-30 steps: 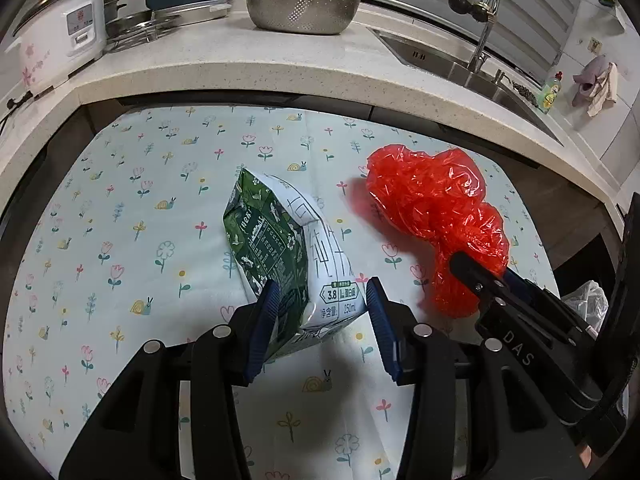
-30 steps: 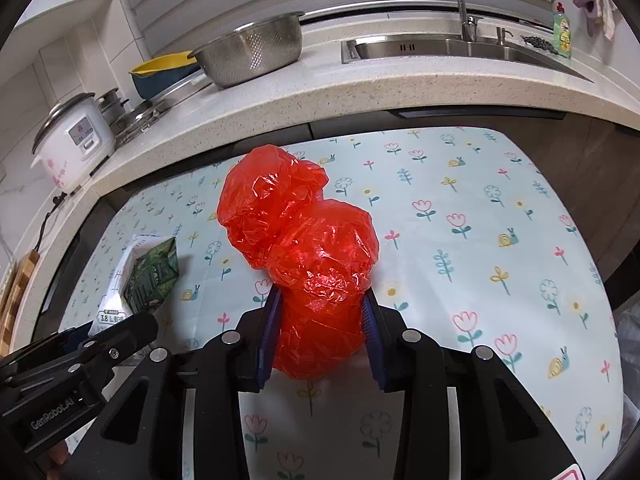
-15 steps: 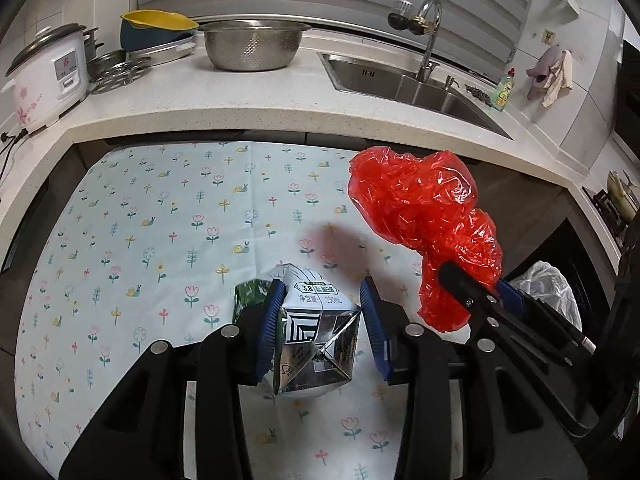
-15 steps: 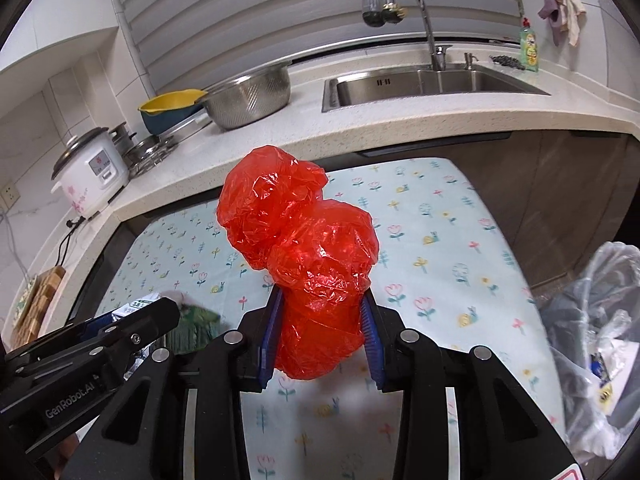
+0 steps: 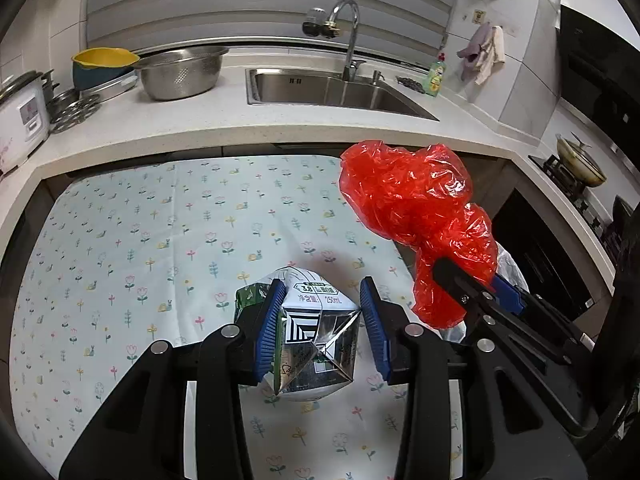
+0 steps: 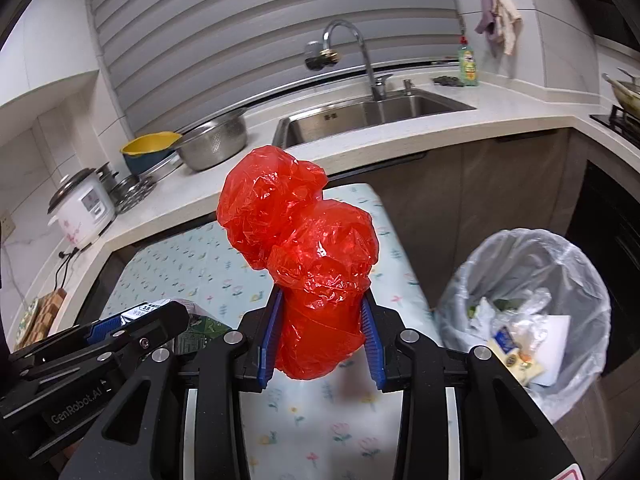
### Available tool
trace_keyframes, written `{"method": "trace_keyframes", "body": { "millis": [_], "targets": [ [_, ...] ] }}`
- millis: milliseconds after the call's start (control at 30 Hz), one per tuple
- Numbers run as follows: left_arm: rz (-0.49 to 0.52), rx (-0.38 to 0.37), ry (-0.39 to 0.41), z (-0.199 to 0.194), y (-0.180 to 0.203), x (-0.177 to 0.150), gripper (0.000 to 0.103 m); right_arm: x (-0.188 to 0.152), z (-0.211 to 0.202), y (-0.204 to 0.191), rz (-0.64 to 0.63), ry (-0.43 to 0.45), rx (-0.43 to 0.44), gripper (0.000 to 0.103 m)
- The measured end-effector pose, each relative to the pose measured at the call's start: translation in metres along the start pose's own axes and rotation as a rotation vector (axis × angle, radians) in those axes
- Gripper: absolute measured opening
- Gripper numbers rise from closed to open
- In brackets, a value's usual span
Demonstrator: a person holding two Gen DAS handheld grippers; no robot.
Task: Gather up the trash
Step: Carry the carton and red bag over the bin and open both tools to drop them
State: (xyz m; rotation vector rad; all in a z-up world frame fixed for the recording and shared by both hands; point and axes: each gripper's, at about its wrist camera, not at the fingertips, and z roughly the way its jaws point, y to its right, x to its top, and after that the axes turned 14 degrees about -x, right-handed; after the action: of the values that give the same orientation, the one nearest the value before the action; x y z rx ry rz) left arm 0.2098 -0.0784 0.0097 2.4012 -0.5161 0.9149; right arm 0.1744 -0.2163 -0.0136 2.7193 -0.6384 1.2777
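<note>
A crushed green and white milk carton (image 5: pixel 312 332) hangs above the flowered tablecloth (image 5: pixel 160 232), and my left gripper (image 5: pixel 322 328) is shut on it, blue pads pressed against its sides. A crumpled red plastic bag (image 6: pixel 304 264) sticks up from my right gripper (image 6: pixel 322 336), which is shut on the bag's lower end. The left wrist view shows the same red bag (image 5: pixel 416 208) and the right gripper (image 5: pixel 472 288) to the right of the carton. To the right of the table stands a trash bin (image 6: pixel 532 280) lined with a clear bag and holding several scraps.
A stone counter (image 5: pixel 200 128) runs behind the table with a sink (image 5: pixel 340 88), a tap (image 5: pixel 348 28), a steel colander (image 5: pixel 180 72), a yellow bowl (image 5: pixel 104 60) and a rice cooker (image 6: pixel 80 208). Dark cabinets (image 6: pixel 500 184) stand behind the bin.
Both grippers have risen off the table and swung right with their loads. The carton left the cloth and now hangs end-on. The trash bin has come into the right wrist view.
</note>
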Motion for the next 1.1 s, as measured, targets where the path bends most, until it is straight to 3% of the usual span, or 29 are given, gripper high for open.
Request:
{"method": "trace_keyframes", "body": {
  "millis": [567,1100],
  "targets": [
    [0.147,-0.087,-0.05,0.023,0.113,-0.018,0.038,-0.01,-0.039,0.118,0.13,0.034,-0.108,0.035],
    [0.244,-0.152,-0.116,0.065,0.181,-0.029,0.038,-0.025,-0.036,0.203,0.228,0.014,-0.199,0.035]
  ]
}}
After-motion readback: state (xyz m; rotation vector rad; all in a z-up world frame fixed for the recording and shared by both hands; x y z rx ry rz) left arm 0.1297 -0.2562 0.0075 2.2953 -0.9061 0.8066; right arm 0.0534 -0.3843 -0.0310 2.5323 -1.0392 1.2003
